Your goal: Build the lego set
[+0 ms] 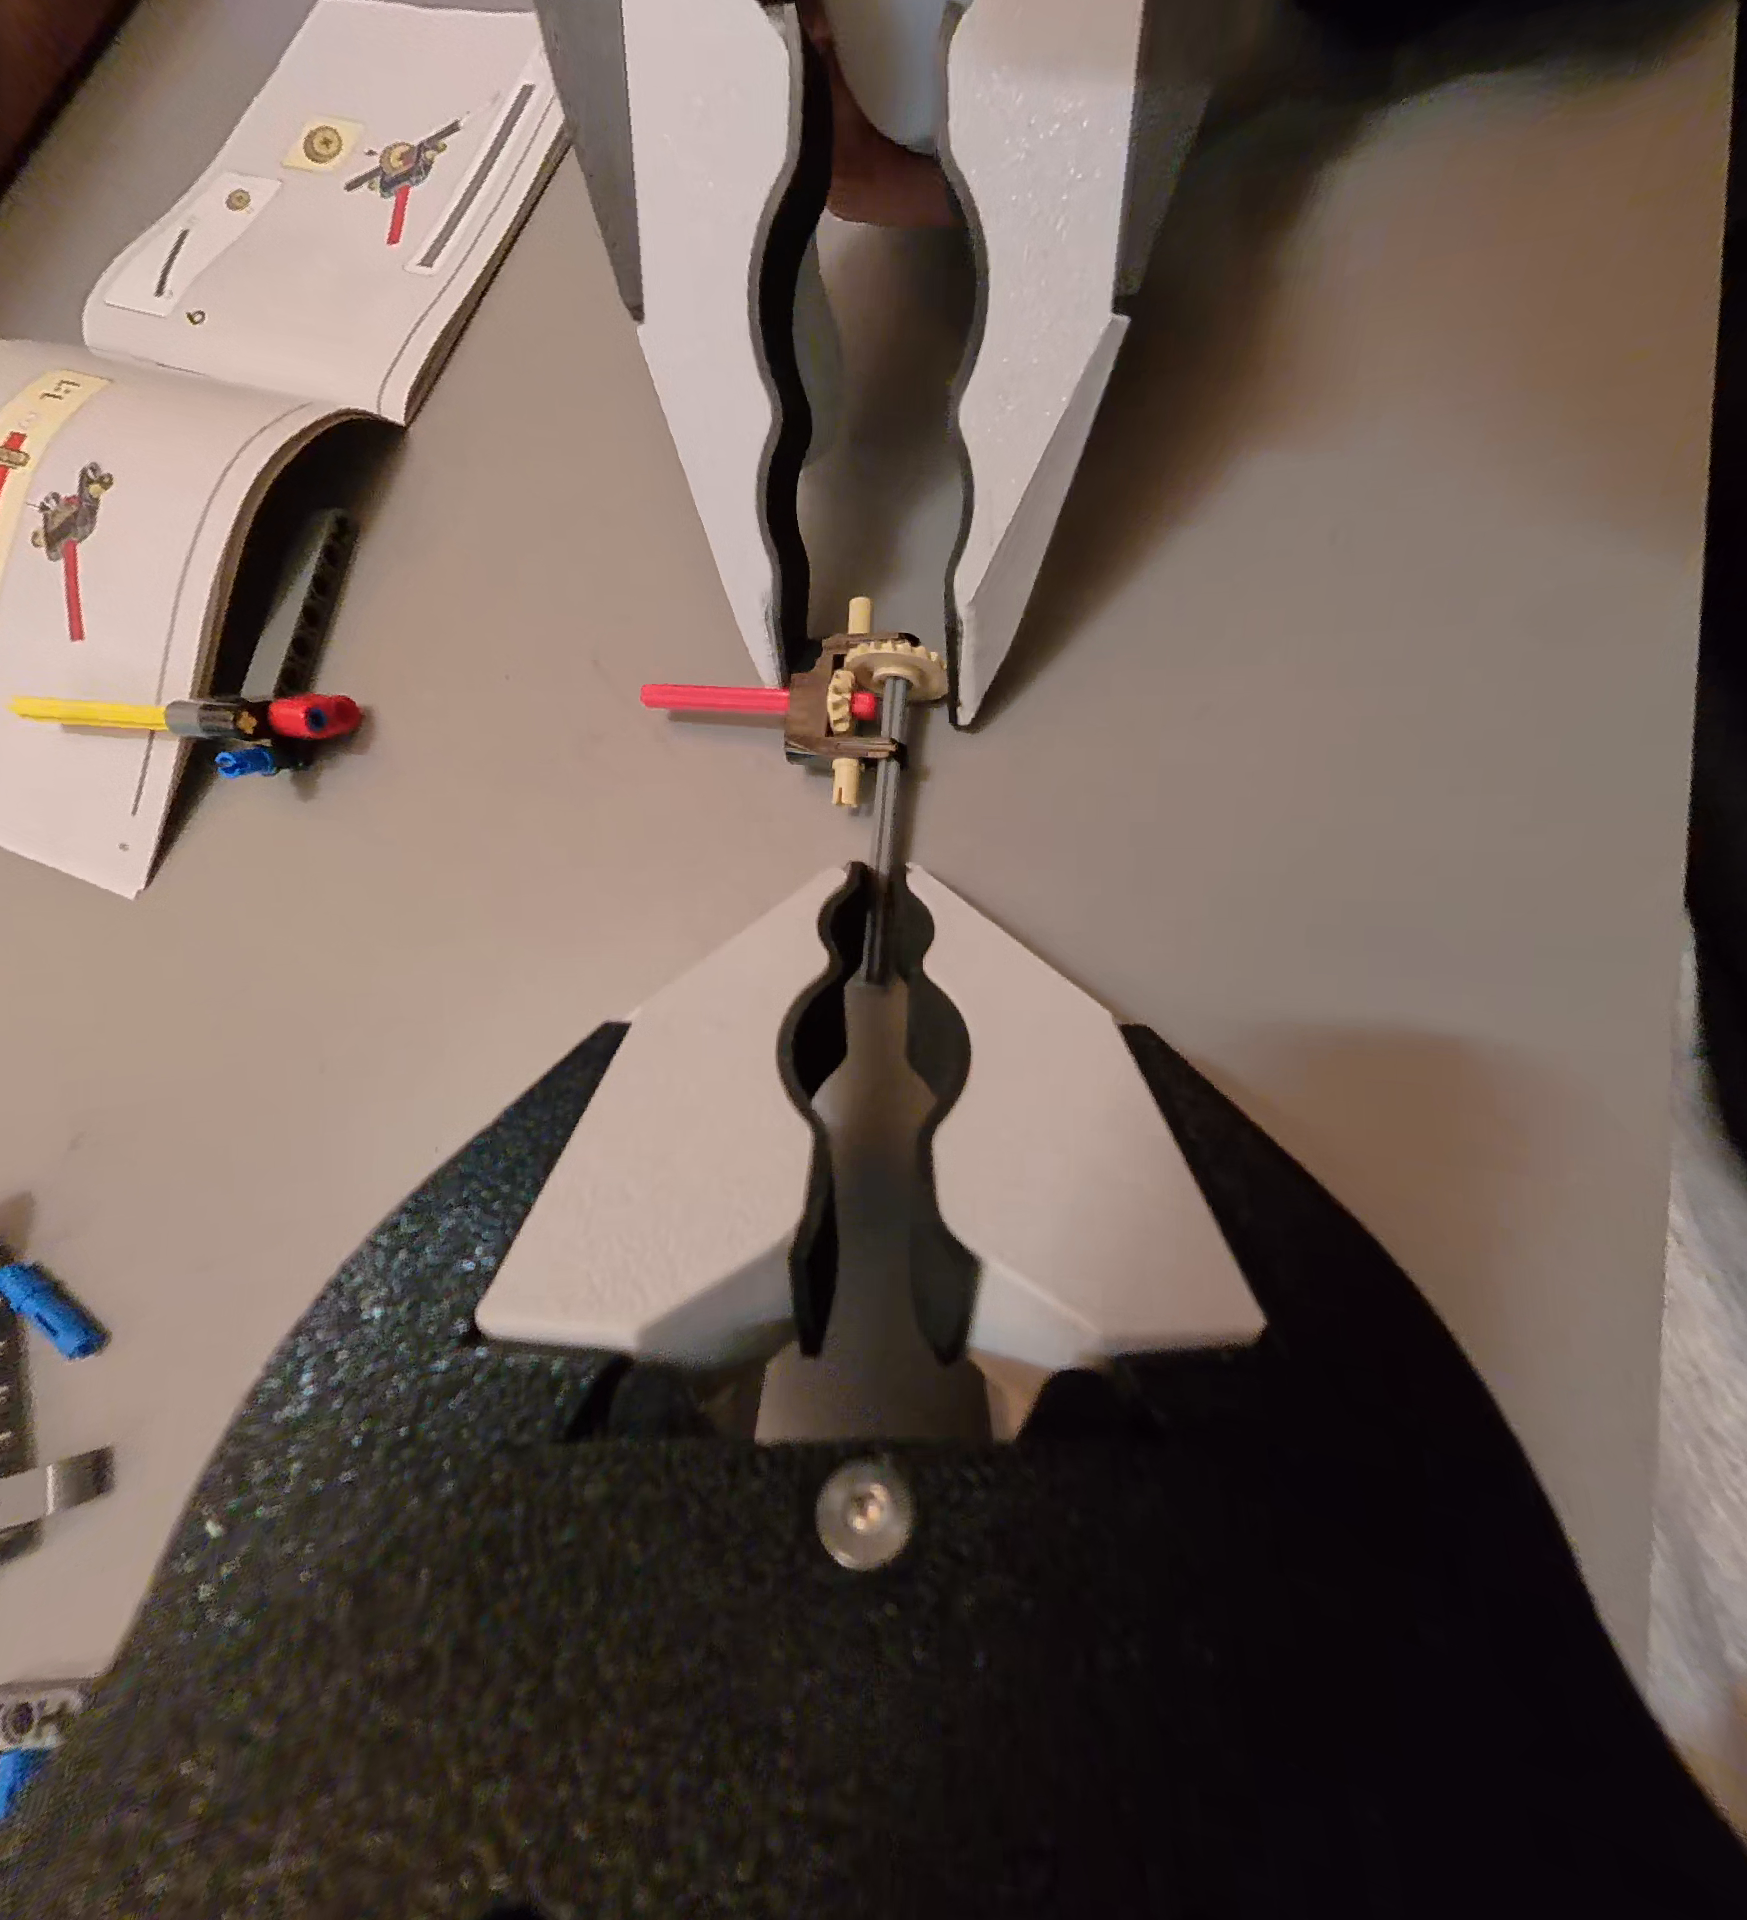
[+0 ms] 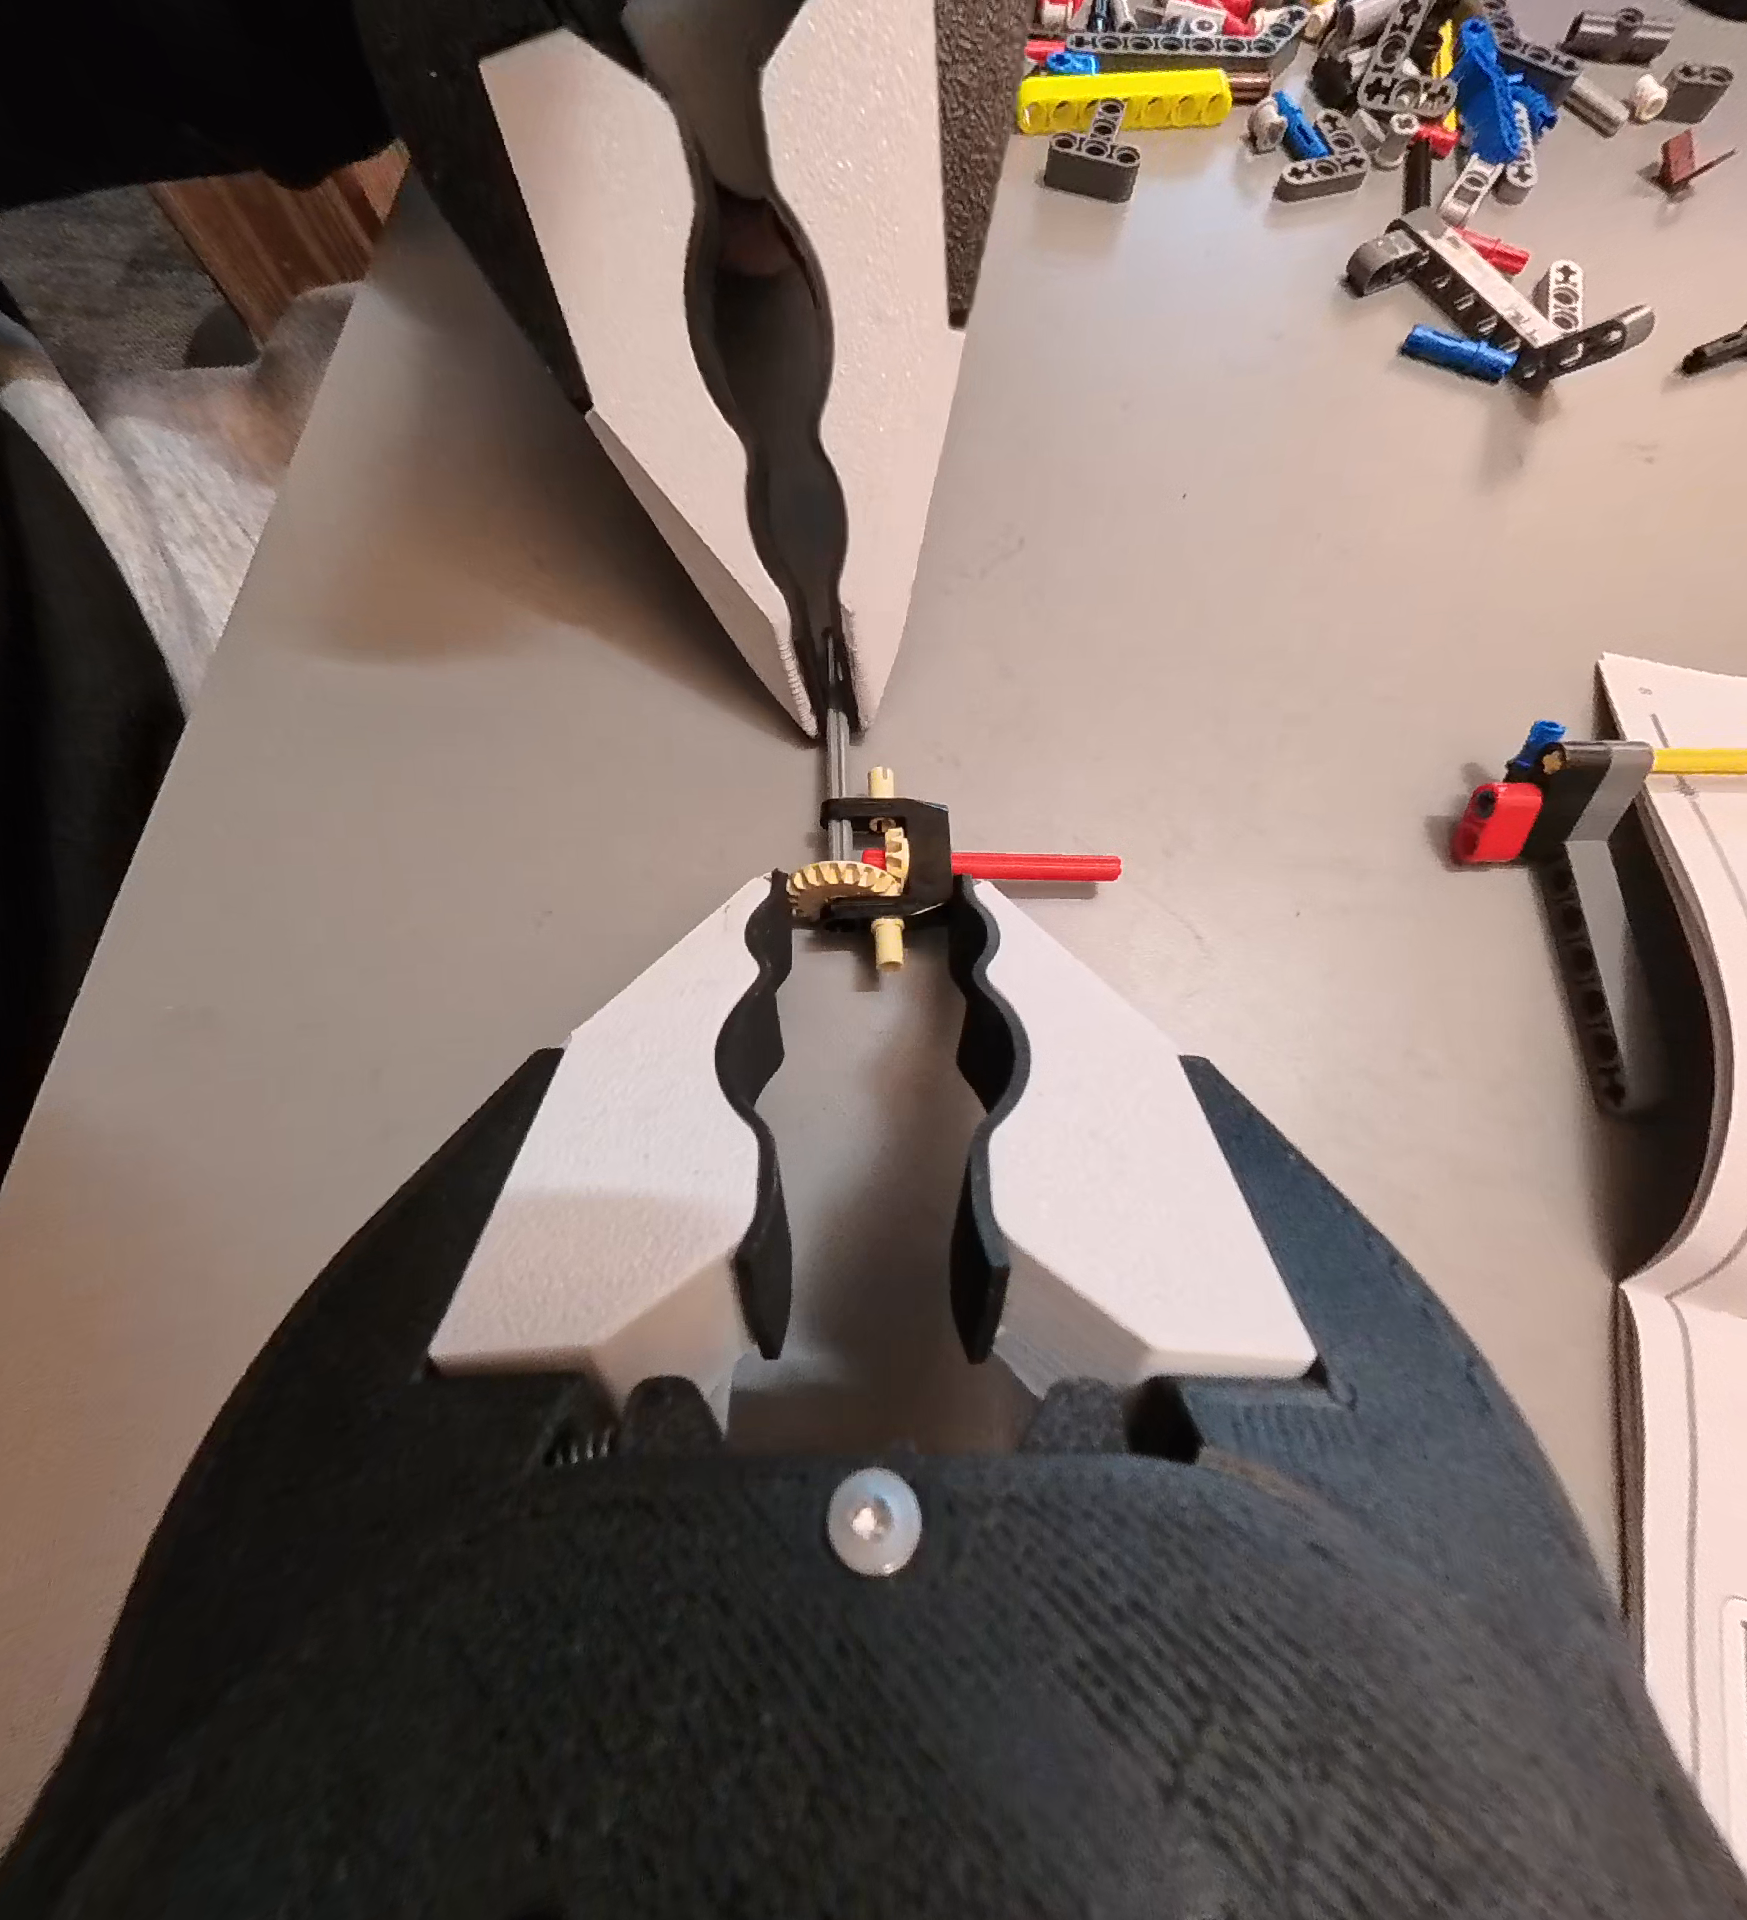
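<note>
A small gear assembly (image 1: 848, 696), a black frame with tan bevel gears, a tan pin and a red axle (image 1: 713, 696) sticking out sideways, is held just above the grey table. My right gripper (image 2: 869, 894) is shut on its frame (image 2: 890, 831), one finger on each side. My left gripper (image 1: 884, 883) is shut on the near end of a thin dark grey axle (image 1: 892, 810) that runs through the large tan gear. In the right wrist view the left gripper (image 2: 833, 717) faces me, pinching that axle (image 2: 834, 769). The two grippers point at each other, tips close.
An open instruction booklet (image 1: 69, 623) lies on the table (image 1: 1264, 727), with a small sub-build of yellow axle and red piece (image 1: 256, 717) beside it. A pile of loose pieces (image 2: 1368, 125) lies farther off. The table edge (image 2: 256, 582) runs close beside the grippers. The tips of both grippers are at nearly the same place.
</note>
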### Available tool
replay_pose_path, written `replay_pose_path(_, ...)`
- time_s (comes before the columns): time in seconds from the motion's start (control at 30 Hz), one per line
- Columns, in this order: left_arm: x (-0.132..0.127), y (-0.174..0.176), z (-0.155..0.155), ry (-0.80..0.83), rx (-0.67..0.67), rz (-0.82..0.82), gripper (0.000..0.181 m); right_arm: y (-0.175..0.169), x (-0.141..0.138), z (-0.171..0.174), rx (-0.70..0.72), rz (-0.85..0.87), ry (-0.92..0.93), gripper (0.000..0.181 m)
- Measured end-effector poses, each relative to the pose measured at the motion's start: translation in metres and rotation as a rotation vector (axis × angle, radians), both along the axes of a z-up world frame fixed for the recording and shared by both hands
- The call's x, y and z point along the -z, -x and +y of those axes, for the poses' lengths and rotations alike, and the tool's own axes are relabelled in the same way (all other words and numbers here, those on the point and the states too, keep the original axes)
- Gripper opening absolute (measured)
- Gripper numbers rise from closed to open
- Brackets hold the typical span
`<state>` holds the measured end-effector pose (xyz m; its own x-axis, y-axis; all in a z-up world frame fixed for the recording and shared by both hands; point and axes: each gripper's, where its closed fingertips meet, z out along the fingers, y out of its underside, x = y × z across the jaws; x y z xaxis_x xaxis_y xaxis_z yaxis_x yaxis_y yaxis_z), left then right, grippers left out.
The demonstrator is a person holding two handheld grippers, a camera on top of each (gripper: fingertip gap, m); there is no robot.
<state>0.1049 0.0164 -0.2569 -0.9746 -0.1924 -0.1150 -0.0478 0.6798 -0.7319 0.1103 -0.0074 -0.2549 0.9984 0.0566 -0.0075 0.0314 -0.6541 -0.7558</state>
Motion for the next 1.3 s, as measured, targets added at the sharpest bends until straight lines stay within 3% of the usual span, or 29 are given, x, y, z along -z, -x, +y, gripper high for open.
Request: replay_pose_path(1.3, 0.0003, 0.0036, 0.0080, 0.004, -0.028, 0.050, 0.001, 0.0036, 0.0006, 0.0015, -0.019, -0.002, 0.002, 0.028)
